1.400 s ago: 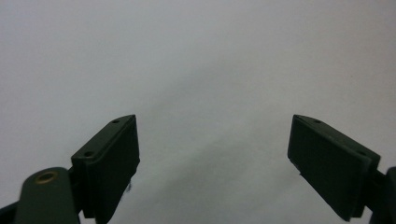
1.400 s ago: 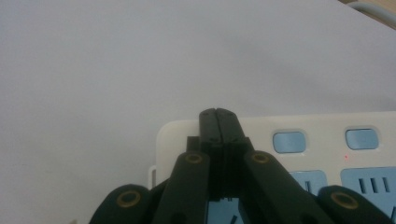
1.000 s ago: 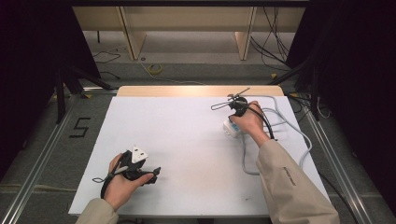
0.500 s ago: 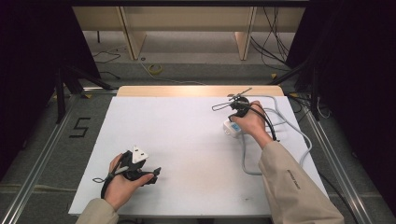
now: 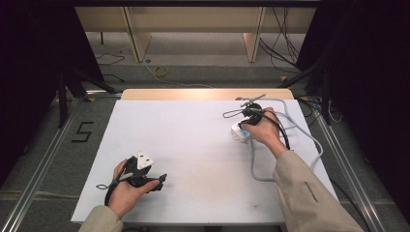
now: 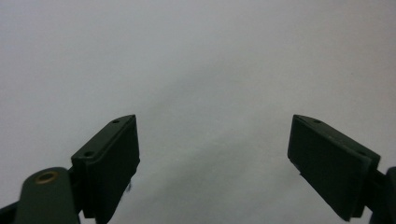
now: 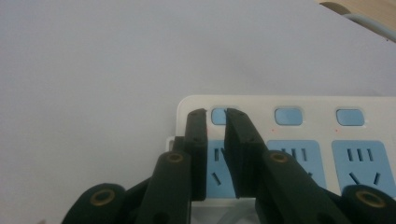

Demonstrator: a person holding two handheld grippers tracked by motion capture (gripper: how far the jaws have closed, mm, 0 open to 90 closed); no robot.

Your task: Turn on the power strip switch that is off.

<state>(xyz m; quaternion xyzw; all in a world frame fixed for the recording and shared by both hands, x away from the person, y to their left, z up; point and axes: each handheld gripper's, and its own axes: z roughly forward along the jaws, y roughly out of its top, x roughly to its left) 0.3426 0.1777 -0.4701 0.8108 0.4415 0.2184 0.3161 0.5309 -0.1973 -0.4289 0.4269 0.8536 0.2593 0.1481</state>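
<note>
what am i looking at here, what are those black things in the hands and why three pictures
A person at a white table holds a hand-operated pair of black tongs in each hand. One camera looks down from above; the other two ride on the tongs. The left tongs stand wide open over bare table, holding nothing. The right tongs have just been opening a little and sit over a white power strip with blue sockets, nothing between them. The strip's grey cable loops across the table.
</note>
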